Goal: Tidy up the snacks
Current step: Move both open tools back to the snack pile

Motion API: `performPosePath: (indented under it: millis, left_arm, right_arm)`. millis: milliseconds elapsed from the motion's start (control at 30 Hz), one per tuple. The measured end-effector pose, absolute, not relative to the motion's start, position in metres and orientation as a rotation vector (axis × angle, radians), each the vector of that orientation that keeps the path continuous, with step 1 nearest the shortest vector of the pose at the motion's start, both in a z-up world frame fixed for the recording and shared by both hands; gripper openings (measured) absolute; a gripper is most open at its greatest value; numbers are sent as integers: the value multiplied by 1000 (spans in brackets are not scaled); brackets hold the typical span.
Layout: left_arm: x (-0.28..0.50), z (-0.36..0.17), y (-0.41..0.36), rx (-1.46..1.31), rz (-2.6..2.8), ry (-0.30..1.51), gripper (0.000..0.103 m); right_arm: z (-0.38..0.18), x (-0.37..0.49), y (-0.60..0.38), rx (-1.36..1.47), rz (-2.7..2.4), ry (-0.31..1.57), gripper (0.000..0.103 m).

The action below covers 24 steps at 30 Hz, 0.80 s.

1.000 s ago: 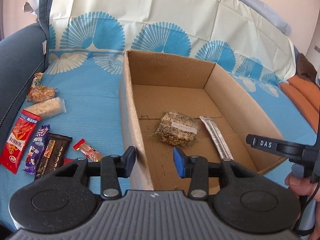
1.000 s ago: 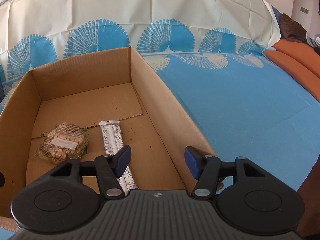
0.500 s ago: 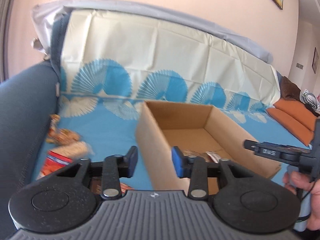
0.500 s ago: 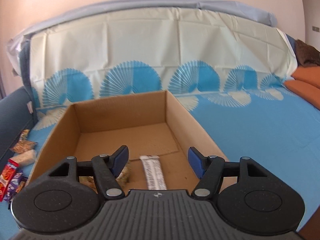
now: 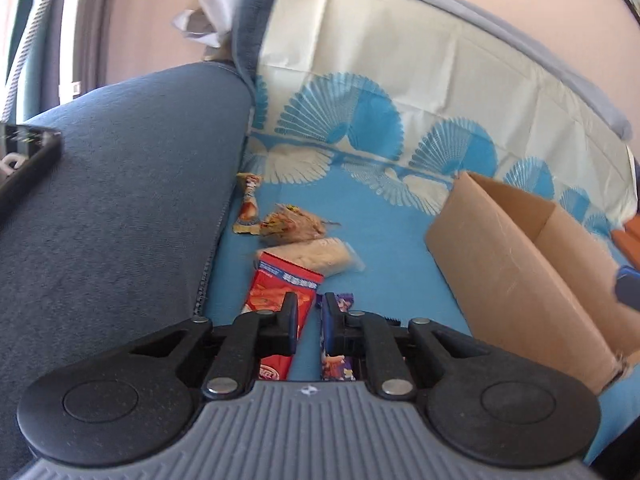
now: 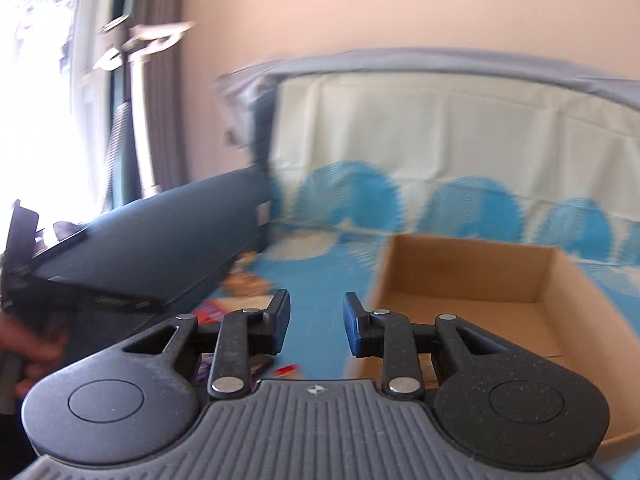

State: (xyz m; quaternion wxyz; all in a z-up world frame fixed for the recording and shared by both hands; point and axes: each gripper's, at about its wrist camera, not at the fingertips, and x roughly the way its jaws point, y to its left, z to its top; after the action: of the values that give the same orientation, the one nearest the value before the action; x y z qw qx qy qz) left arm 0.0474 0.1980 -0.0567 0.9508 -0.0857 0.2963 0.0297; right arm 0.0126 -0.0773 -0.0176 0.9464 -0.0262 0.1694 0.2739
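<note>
Fingers [image 5: 289,316] on both grippers gape, empty — blue patterned cloth [image 5: 384,248], peach wall [image 6: 360,12]

I am working in a home living room: a blue fabric sofa [image 5: 120,208] fills the frame's left, with curtains [image 6: 132,120] and a bright window [image 6: 40,100] at upper left.

Loose snacks lie in a row along the left edge of the blue bedspread: a small orange twist-wrapped candy [image 5: 247,210] farthest back, a crinkled clear packet [image 5: 295,222] beside it, a pale rice-cracker pack [image 5: 316,255], then a flat red packet [image 5: 280,304] overlapping that pack, and a purple wrapper [image 5: 338,334] just right of the red one. An open cardboard box [image 5: 516,280] sits to their right, well apart.
</note>
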Motion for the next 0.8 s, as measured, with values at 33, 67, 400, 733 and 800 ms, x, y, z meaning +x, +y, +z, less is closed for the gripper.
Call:
performPosePath:
  millis: [33,67,400,733,800]
  left_arm:
    - [49,-57,194,-155,50,612,13]
    - [50,-57,192,-142,44,618,13]
    - [66,-68,189,-161,-10,713,14]
    - [98,-91,168,-87,-19,822,29]
    - [102,-94,170,-97,5,831,35]
  right_arm:
    - [-21,11,-61,-70,596,365,31]
    - [-26,11,-46,-93,626,387,31]
    - [-92,53,20,-132,552,691,47]
    - [-133,85,25,-148,456,849,62]
    - [-133,86,27,-162,463,847,62]
